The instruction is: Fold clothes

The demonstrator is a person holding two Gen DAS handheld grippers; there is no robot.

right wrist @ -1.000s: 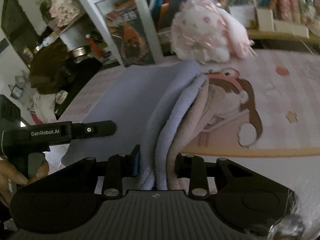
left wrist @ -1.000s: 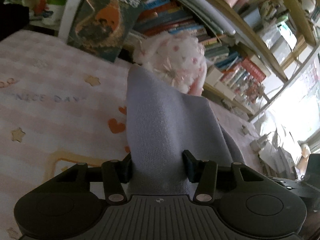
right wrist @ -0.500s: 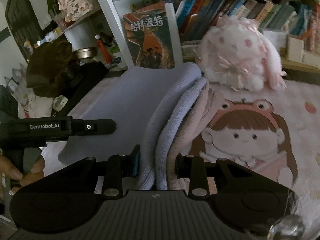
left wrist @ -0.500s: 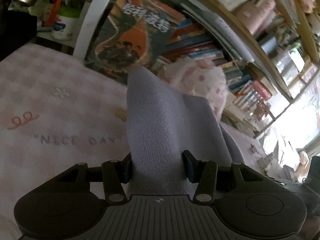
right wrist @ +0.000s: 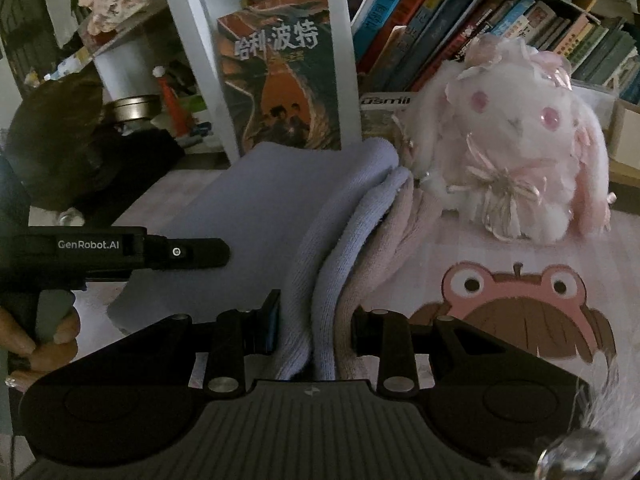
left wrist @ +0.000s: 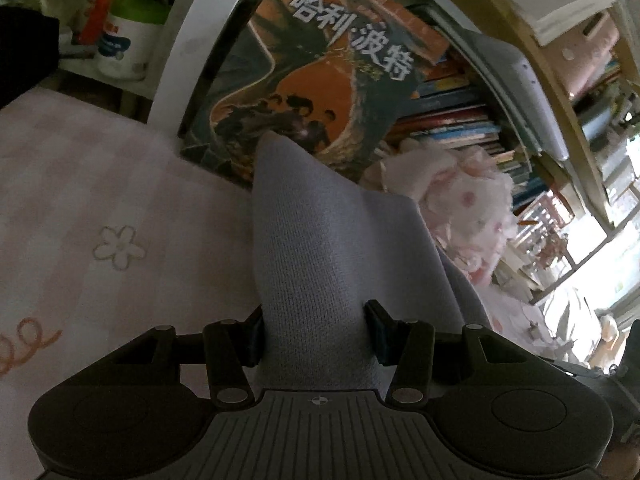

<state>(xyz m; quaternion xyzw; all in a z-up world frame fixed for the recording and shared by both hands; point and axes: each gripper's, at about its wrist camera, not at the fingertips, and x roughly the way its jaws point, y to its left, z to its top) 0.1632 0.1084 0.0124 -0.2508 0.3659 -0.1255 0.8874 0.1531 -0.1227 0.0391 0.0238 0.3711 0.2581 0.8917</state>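
Note:
A lavender knit garment (left wrist: 320,264) rises from between the fingers of my left gripper (left wrist: 314,332), which is shut on it. In the right wrist view the same garment (right wrist: 280,204) spreads flat to the left, and its bunched edge, with a pink layer (right wrist: 384,248) beside it, is clamped in my right gripper (right wrist: 314,328). The left gripper's body (right wrist: 120,250) shows at the left of that view, held by a hand. The cloth hangs above a pink printed bedsheet (left wrist: 100,240).
A pink plush rabbit (right wrist: 516,152) sits on the bedsheet close behind the garment, also in the left wrist view (left wrist: 460,208). A large book (right wrist: 284,80) leans against a white shelf post. Bookshelves (right wrist: 500,28) fill the back. Dark clutter (right wrist: 60,152) lies at left.
Both grippers have carried the garment toward the bookshelf. The book and the plush rabbit now look nearer and larger. Both stay shut on the cloth.

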